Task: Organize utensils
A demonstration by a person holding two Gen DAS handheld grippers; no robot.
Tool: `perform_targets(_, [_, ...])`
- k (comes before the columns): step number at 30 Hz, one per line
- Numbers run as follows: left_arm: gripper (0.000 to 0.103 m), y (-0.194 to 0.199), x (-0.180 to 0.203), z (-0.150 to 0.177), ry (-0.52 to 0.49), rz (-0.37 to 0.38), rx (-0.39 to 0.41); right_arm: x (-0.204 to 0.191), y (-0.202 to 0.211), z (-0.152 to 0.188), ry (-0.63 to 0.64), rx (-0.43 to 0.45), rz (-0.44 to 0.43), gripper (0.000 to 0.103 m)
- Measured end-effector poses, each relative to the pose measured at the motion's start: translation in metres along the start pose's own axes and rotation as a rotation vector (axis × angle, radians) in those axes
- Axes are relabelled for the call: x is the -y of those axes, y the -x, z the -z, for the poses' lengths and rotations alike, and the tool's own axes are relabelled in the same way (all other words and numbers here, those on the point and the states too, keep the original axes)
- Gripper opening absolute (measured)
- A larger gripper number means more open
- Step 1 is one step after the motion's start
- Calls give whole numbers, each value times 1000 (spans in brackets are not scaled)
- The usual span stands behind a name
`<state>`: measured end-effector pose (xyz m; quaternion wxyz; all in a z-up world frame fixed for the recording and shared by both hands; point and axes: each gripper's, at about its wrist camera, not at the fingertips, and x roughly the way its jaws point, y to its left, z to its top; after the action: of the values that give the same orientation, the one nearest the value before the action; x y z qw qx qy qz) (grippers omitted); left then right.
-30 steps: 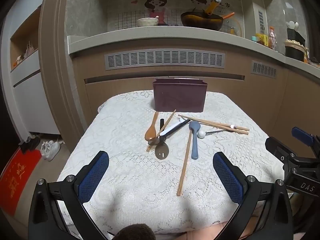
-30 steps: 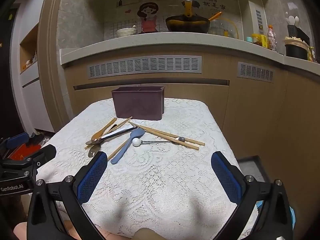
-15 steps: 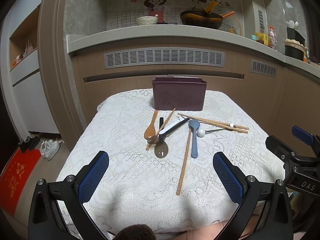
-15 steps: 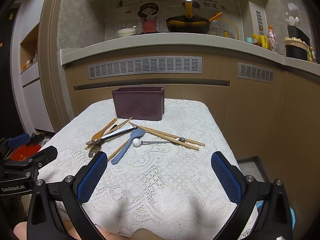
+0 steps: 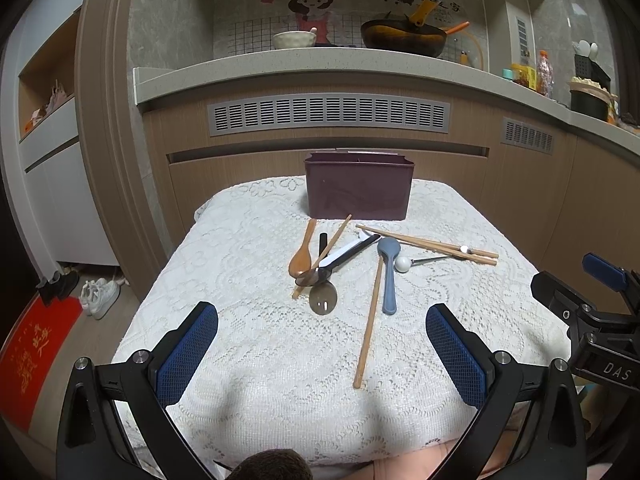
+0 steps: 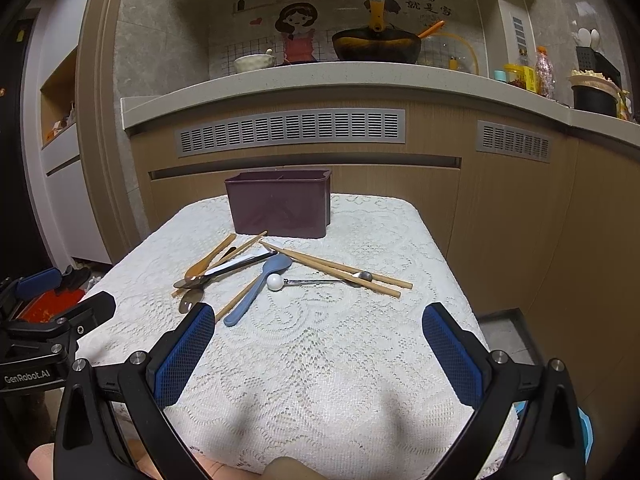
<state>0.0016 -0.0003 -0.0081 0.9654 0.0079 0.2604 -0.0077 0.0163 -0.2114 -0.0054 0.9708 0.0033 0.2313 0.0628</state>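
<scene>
The surface (image 5: 248, 352), covered in a white lace cloth, carries everything, and as far as these views show none of the sorting is done. The dark purple rectangular plastic utensil bin (image 5: 359, 191) stands at the far end; the right wrist view shows a divider at its rim and nothing sticking up out of it, though its bottom is hidden. All the utensils lie loose in a jumble just in front of the bin: a pair of long wooden chopsticks (image 5: 430, 243) running off to the right, a single wooden chopstick (image 5: 369, 320) pointing back toward the near edge, another one (image 5: 325, 252) lying across the pile, a black-and-white handled metal spoon (image 5: 344, 255), a blue plastic spoon (image 5: 388, 272), a brown wooden spoon (image 5: 302, 256), a dark-handled spoon (image 5: 323, 300) with its bowl nearest the camera, and a thin metal spoon with a white ball end (image 6: 316, 281) touching the paired chopsticks. So every piece is left to move. The left hand-held gripper (image 5: 322, 356) hovers over the near end with its jaws spread wide and empty; the single chopstick's near tip lies between its fingers, closest of all. The right hand-held gripper (image 6: 318, 356) is likewise wide apart and holding nothing, with the blue spoon's handle just beyond its left finger.
</scene>
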Motion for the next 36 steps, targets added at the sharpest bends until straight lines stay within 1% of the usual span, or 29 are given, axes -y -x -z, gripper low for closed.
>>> perform_targets(24, [103, 0, 0, 0, -1, 0, -1, 0, -1, 1, -1, 0, 3, 103])
perform_targets(36, [103, -6, -2, 0, 6, 5, -21, 3, -4, -1, -11, -12, 4, 103])
